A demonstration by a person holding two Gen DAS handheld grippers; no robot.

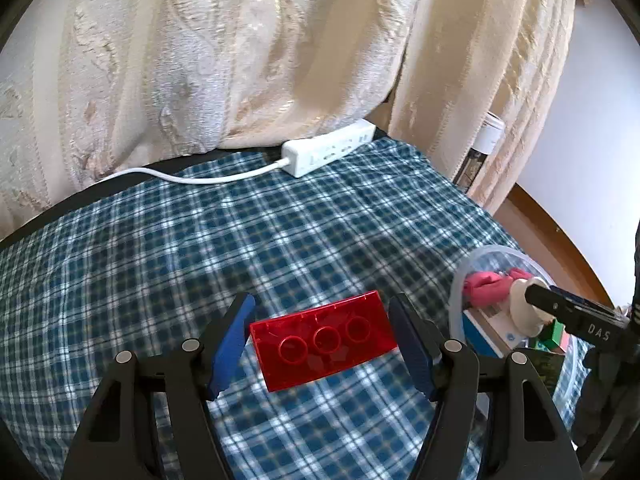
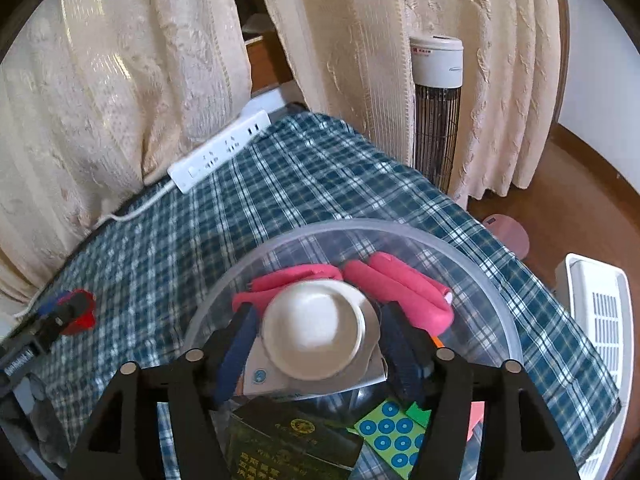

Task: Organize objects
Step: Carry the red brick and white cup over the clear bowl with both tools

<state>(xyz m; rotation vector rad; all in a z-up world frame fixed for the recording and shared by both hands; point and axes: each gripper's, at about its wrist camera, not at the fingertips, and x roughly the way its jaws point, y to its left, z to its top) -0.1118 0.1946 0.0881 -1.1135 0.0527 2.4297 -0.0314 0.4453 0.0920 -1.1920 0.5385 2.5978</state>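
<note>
Left wrist view, nearest first: the left gripper (image 1: 322, 344) has its blue pads either side of a red brick (image 1: 325, 344), which sits slightly askew between them; a thin gap seems to show at each end, so I cannot tell whether the pads press on it or only frame it, though the straddle suits a lift toward the bowl (image 1: 456, 292) at the right. In the right wrist view the right gripper (image 2: 316, 344) hangs over that clear bowl with a white cup (image 2: 316, 334) between its jaws, gaps showing at both pads, which reads as a release among the pink cloth (image 2: 400, 284), a dark booklet (image 2: 296, 440) and cards. Beyond, plaid cloth (image 1: 240, 240), a power strip (image 1: 328, 150), then curtains (image 1: 200, 60)
</note>
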